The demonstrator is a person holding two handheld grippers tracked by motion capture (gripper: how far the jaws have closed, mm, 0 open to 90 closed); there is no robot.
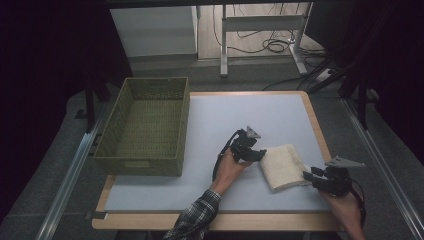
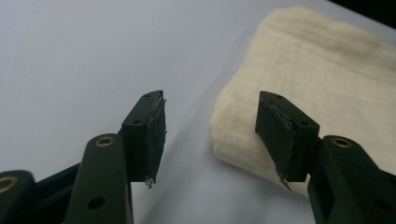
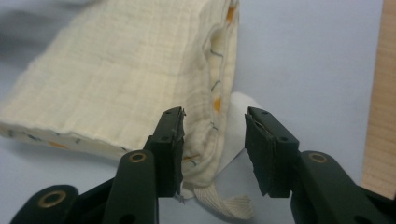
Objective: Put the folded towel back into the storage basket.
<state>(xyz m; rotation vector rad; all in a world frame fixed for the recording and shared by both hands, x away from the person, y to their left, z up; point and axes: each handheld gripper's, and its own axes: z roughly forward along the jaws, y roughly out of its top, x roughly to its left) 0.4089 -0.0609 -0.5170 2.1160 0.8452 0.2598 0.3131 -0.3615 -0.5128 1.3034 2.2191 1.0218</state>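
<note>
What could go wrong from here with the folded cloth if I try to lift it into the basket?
1. The left gripper stands open at the folded cloth's corner with nothing clamped; closing here may catch just the top layer and unfold it.
2. The right gripper is open around the stitched edge, near a loose tag; gripping the tag alone could let the cloth sag.
3. The green basket sits well off to the left, so a weak hold may drop it.

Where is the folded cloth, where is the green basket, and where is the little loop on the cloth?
folded cloth [image 1: 282, 166], high view, middle of its top face.
green basket [image 1: 141, 166], high view, its near wall.
loop [image 3: 224, 204], right gripper view, the woven tape at the cloth's near corner.
</note>
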